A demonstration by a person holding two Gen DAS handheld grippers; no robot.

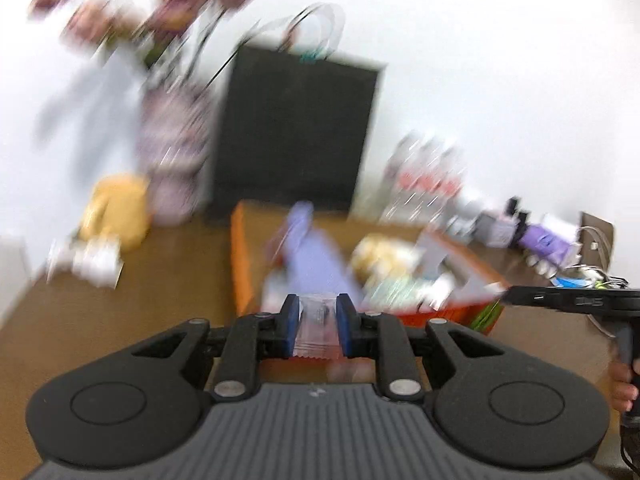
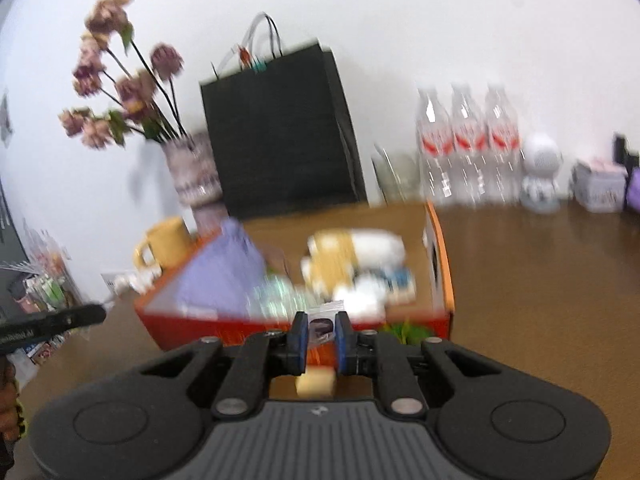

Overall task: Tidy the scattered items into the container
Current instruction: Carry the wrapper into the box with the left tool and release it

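We hold a clear packet (image 1: pixel 318 326) in the left gripper (image 1: pixel 318 322) and a small bag (image 2: pixel 322 326) in the right gripper (image 2: pixel 321 334), both clamped, near the orange box (image 2: pixel 440 268) front edge. They look light, soft and slippery; we grip them mid-body.

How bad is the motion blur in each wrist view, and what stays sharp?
Left wrist: heavy smear over the flowers, black bag and orange box; only the left gripper and its clear packet are sharp. Right wrist: milder blur; bottles streaked, right gripper crisp.
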